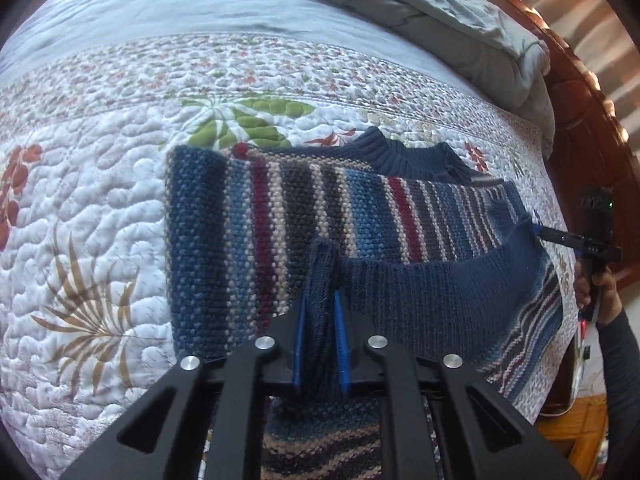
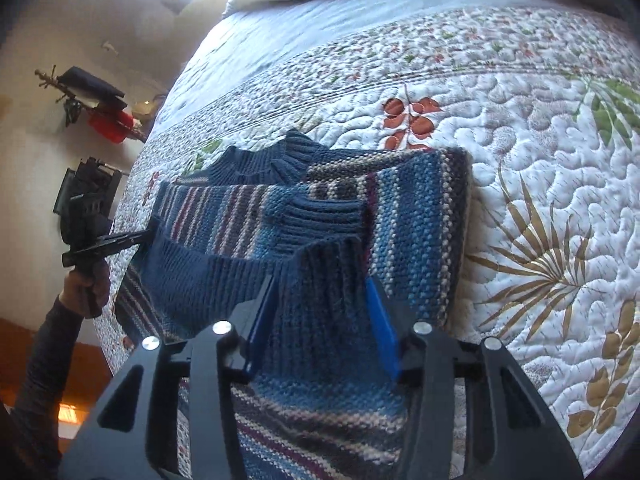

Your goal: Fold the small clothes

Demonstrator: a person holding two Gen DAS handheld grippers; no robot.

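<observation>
A quilt (image 1: pixel 100 208) is covering the bed, a striped sweater (image 1: pixel 240 220) is lying on it mid-bed, and a grey duvet (image 1: pixel 460 12) is lying bunched at its far edge.

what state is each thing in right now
sweater: partly folded, flat on the quilt, hem band lifted
left tool: shut on the hem band
right tool: hem band bunched between its pads
quilt: spread flat
grey blanket: rumpled
</observation>
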